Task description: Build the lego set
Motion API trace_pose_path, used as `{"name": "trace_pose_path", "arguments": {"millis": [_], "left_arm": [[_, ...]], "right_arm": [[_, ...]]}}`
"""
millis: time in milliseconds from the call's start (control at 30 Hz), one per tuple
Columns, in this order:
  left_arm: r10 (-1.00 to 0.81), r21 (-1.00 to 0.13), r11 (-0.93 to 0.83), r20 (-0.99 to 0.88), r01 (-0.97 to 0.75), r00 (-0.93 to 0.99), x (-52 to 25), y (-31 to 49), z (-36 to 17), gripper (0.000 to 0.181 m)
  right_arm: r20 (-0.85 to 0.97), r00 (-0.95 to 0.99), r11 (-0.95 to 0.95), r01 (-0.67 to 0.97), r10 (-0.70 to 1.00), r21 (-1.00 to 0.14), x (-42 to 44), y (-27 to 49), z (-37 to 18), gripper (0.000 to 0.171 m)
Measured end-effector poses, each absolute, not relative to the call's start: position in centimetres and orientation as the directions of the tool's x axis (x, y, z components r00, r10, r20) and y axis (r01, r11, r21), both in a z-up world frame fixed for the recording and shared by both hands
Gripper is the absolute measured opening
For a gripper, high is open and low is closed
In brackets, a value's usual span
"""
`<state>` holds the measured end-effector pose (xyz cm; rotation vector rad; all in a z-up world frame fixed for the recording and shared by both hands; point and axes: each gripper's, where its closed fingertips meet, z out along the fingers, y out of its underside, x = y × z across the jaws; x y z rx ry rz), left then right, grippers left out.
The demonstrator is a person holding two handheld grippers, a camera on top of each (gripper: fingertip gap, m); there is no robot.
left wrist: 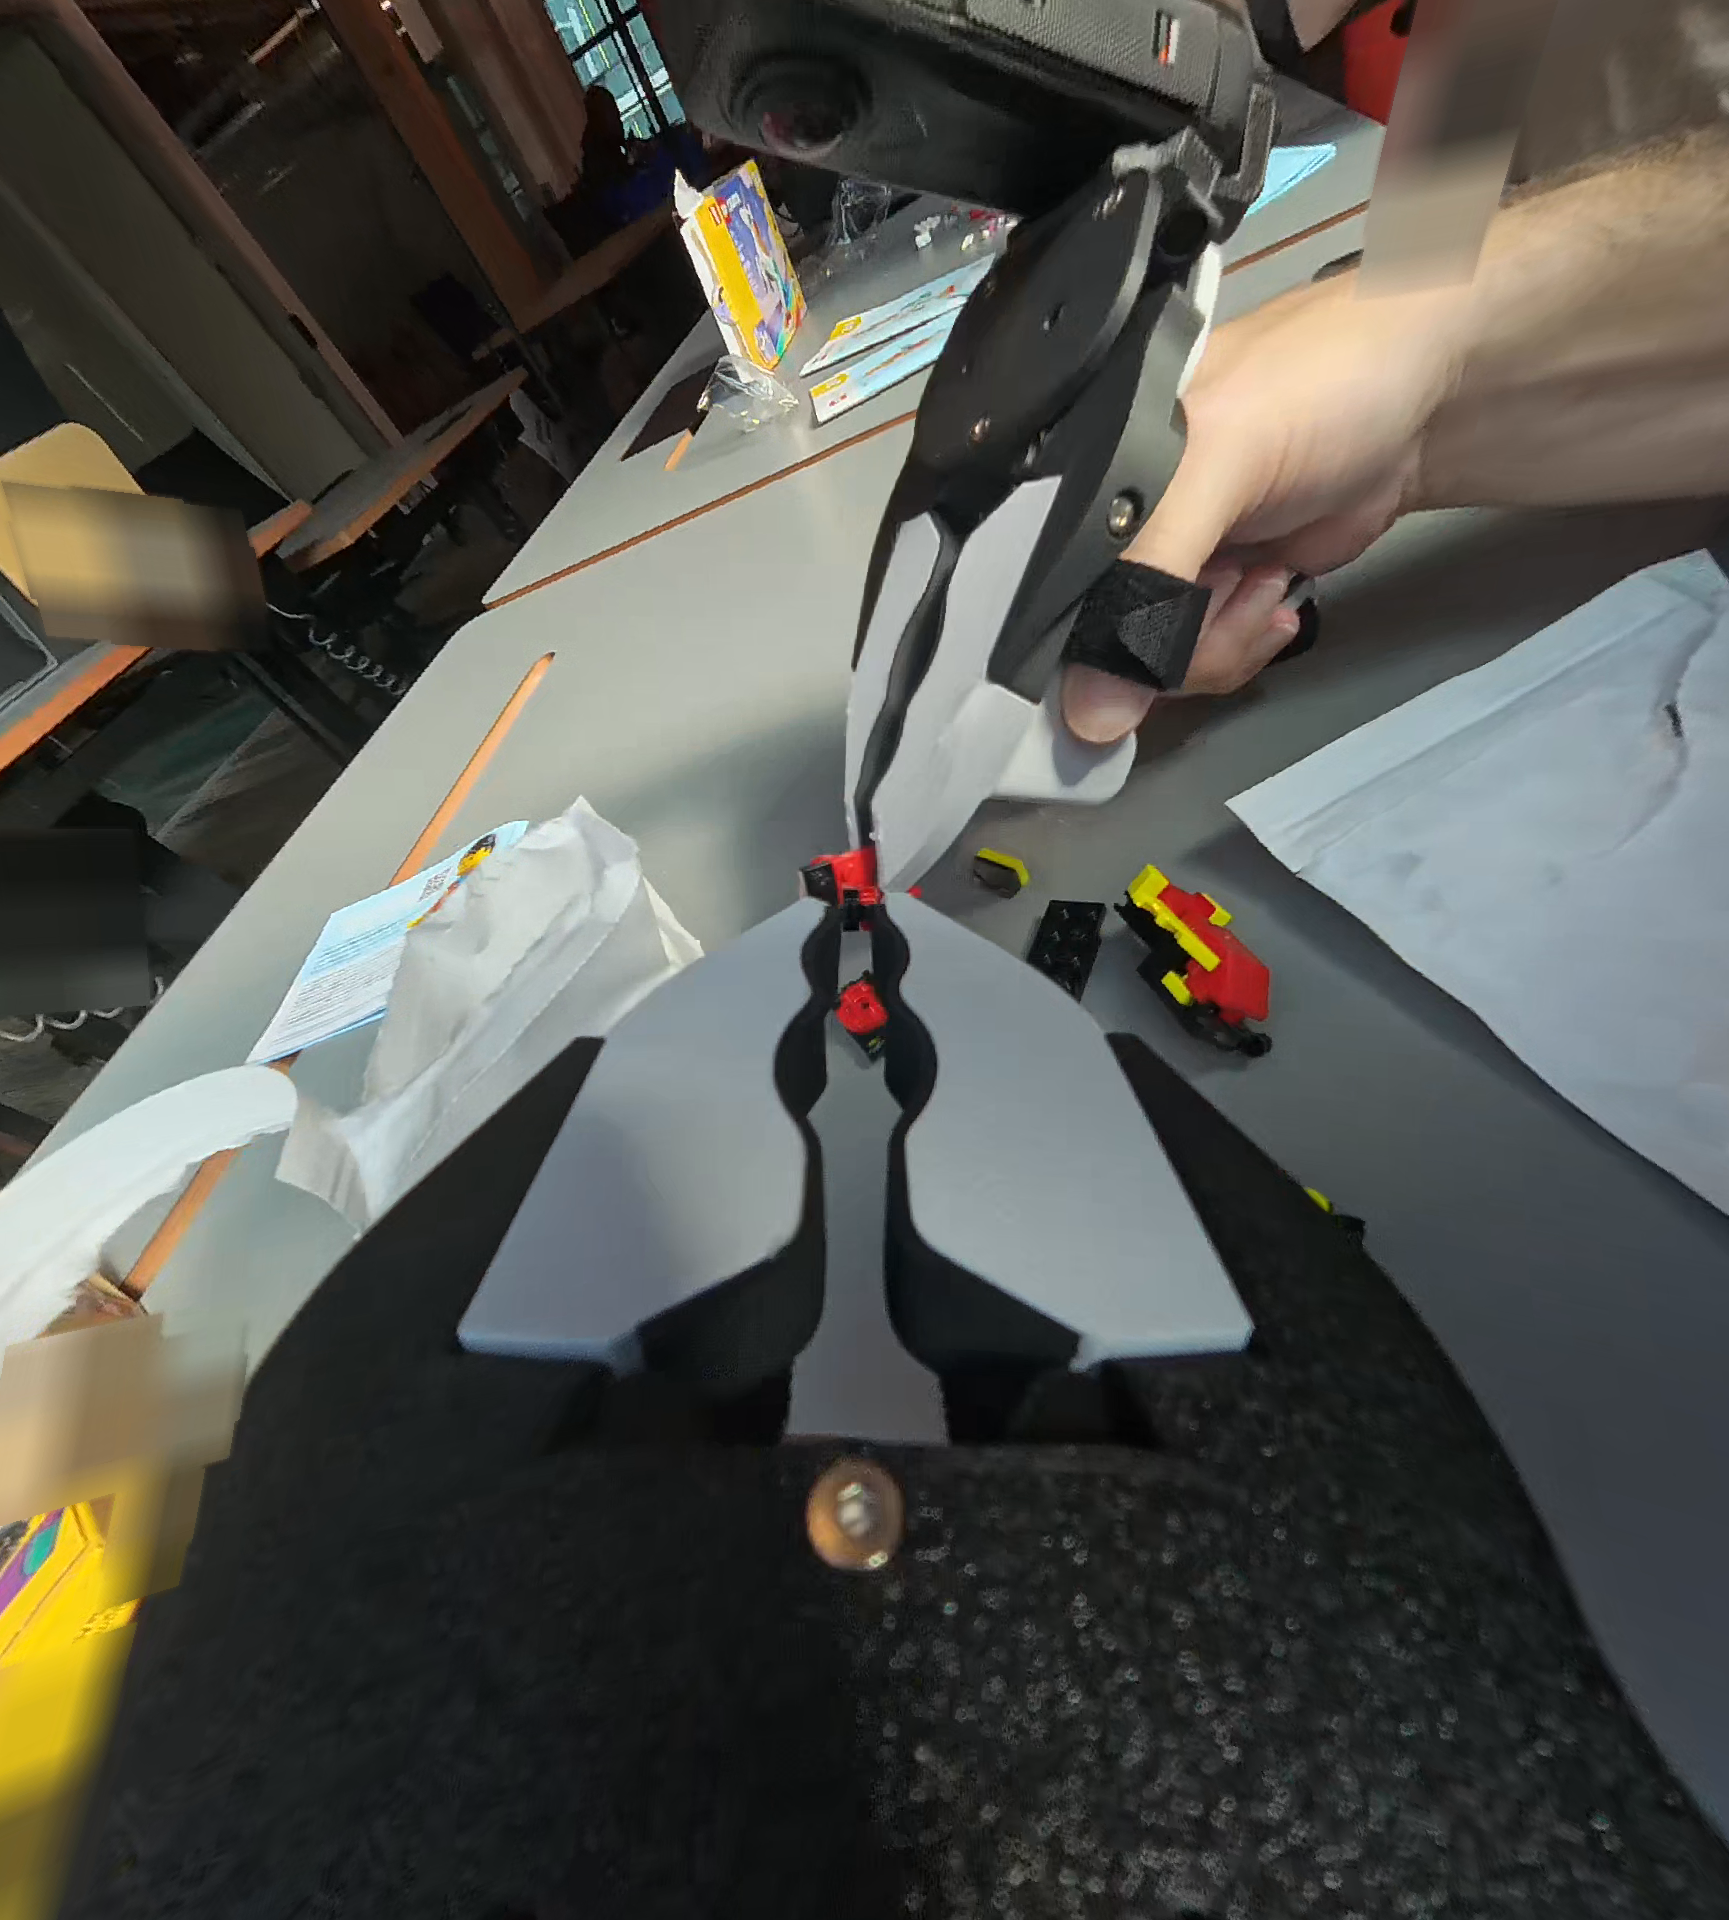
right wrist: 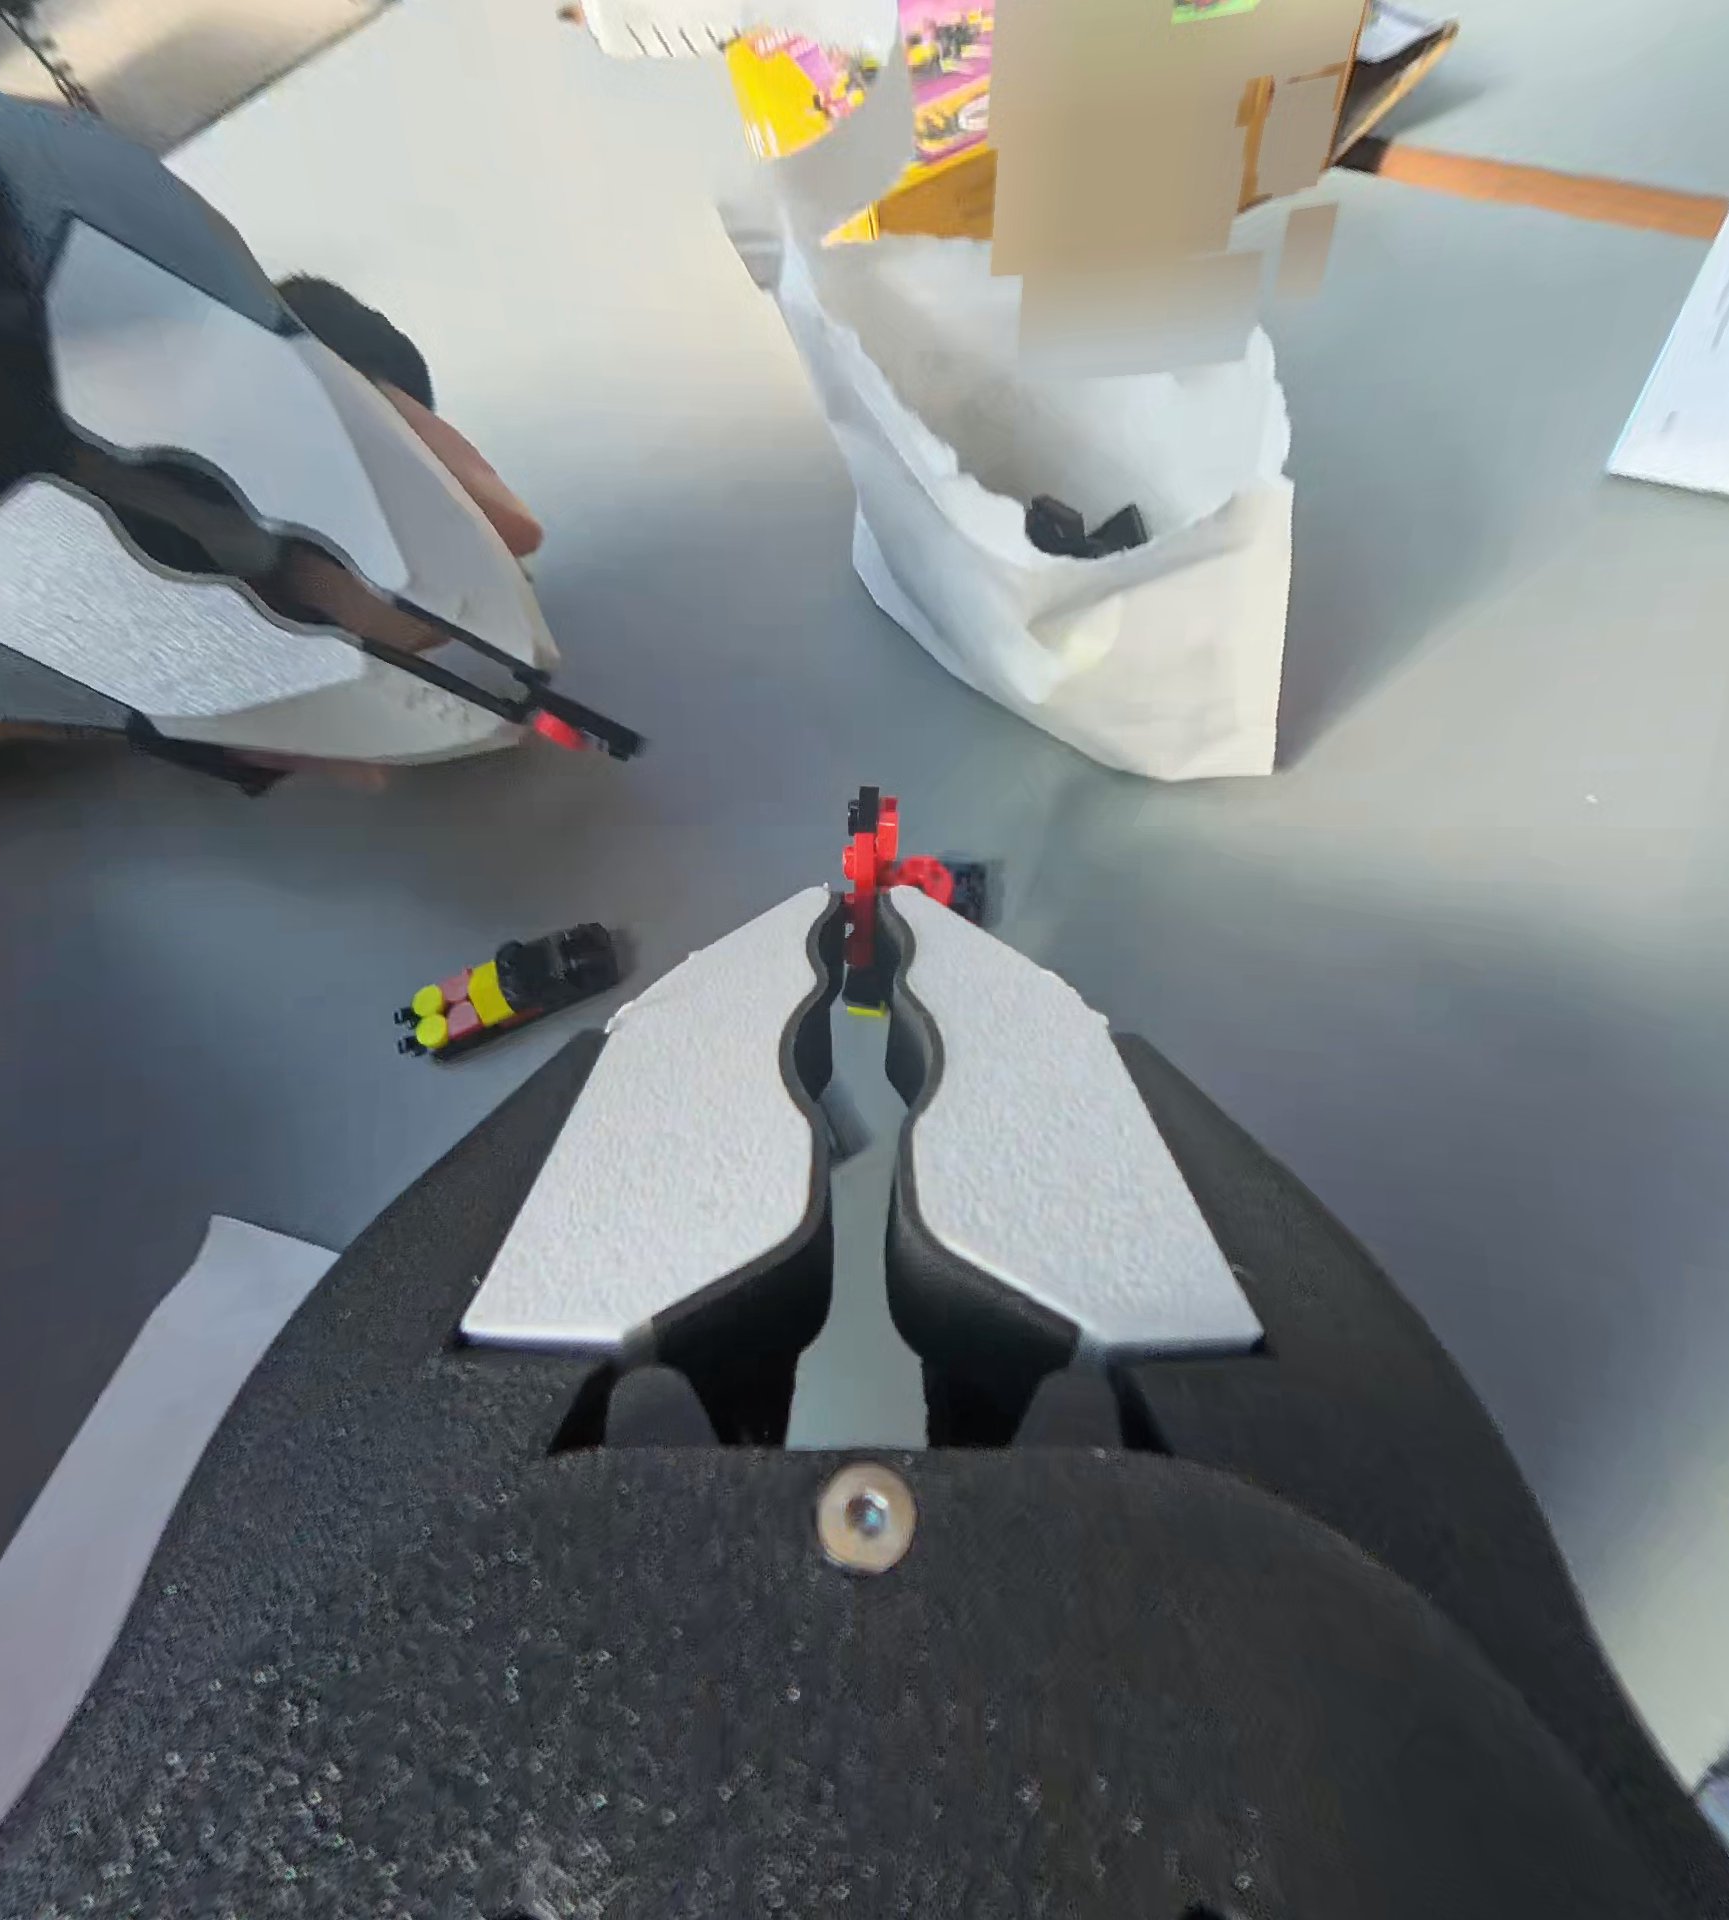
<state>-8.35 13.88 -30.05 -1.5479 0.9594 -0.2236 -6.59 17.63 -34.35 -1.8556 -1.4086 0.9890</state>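
Left gripper [right wrist: 579, 732] pinches a thin black-and-red piece [right wrist: 556, 729], jaws nearly closed on it, held above the table [left wrist: 714, 665]. Next along, the yellow/red/black subassembly [right wrist: 507, 992] lies loose on the table. Right gripper [right wrist: 860, 925] clamps a red-and-black part [right wrist: 868, 868], jaws narrow, tip just over the surface. White bag [right wrist: 1099, 623] with spare black bricks stands further right. Step looks like mating the two held parts. Next move: line up studs, bring the tips together, press square without slipping.
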Motion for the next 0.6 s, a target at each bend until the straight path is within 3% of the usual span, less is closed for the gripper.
{"name": "trace_pose_path", "arguments": {"millis": [100,200,300,400,600], "left_arm": [[-0.686,-0.941,0.059,-0.280,-0.332,0.671,-8.9,14.0,-29.2,0.005],[-0.621,-0.928,0.190,-0.367,-0.321,0.692,-9.3,13.7,-27.1,0.005],[-0.511,-0.852,0.370,-0.520,-0.372,0.684,-9.1,12.7,-24.9,0.005],[-0.385,-0.756,0.471,-0.640,-0.455,0.665,-8.9,12.0,-23.6,0.006],[-0.267,-0.668,0.542,-0.713,-0.511,0.649,-8.5,11.2,-22.1,0.005]], "right_arm": [[-0.128,0.191,-0.220,0.613,0.973,-0.759,-5.6,18.4,-36.3,0.006],[-0.115,0.179,-0.199,0.583,0.977,-0.788,-5.8,18.3,-35.6,0.024],[-0.334,0.003,-0.310,0.378,0.943,-0.872,-7.1,15.5,-31.3,0.027],[-0.615,-0.295,-0.615,0.103,0.731,-0.782,-7.4,13.3,-24.4,0.019],[-0.679,-0.410,-0.723,0.065,0.609,-0.688,-8.2,11.5,-22.3,0.017]]}}
